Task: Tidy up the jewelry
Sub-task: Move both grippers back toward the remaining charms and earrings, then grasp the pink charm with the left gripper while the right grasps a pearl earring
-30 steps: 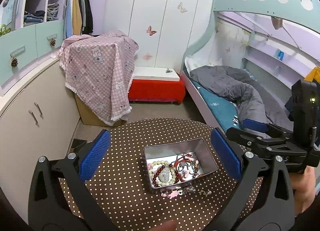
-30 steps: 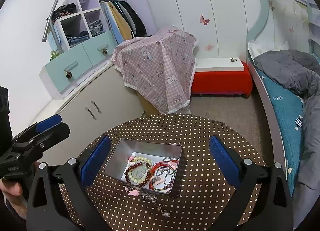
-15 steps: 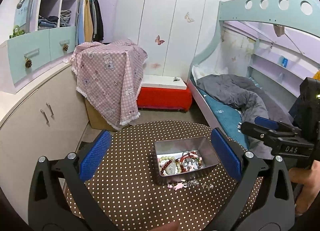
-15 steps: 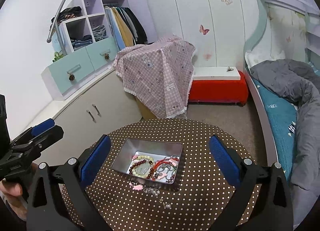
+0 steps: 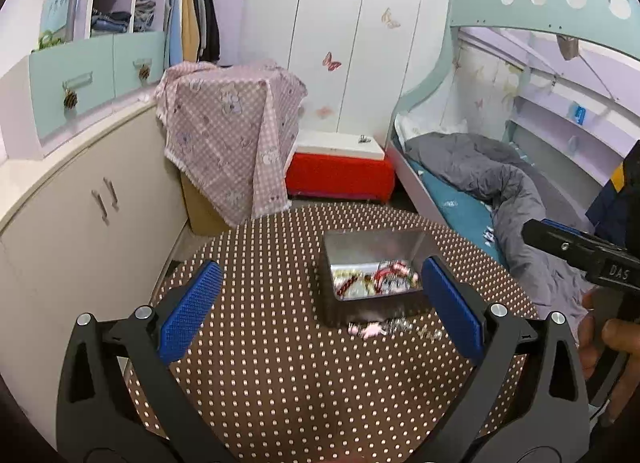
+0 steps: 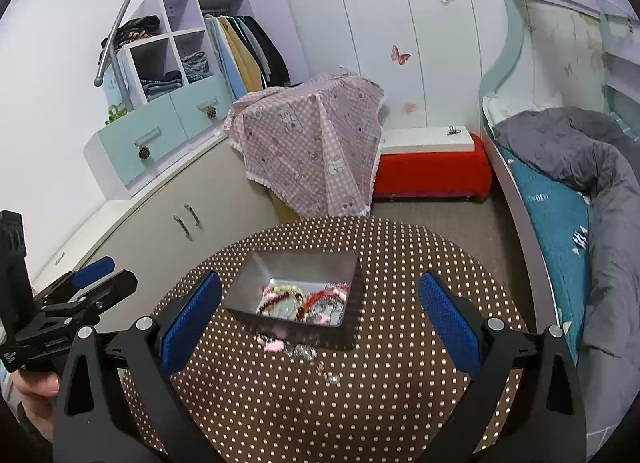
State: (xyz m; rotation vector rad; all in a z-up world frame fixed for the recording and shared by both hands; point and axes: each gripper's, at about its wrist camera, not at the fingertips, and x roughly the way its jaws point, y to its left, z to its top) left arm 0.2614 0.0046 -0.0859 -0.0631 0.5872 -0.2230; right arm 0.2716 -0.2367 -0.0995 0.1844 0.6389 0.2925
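A silver metal tin (image 5: 372,241) (image 6: 256,283) sits on a round table with a brown dotted cloth (image 5: 280,363) (image 6: 400,403). Bead bracelets and red cord jewelry (image 5: 376,279) (image 6: 308,299) lie tangled inside it. A pink charm piece with small metal bits (image 5: 378,327) (image 6: 276,345) lies on the cloth just in front of the tin. My left gripper (image 5: 320,311) hangs open above the near side of the table, nothing between its blue pads. My right gripper (image 6: 320,317) is also open and empty, held back from the tin.
A low cream cabinet (image 5: 80,215) runs along the left. A pink checked cloth covers a box (image 6: 312,147) beyond the table, next to a red bench (image 6: 432,171). A bed with a grey duvet (image 5: 500,183) lies to the right.
Both grippers have pulled back and risen from the tin, which now looks smaller and farther. The left view has swung left. Both grippers stay open.
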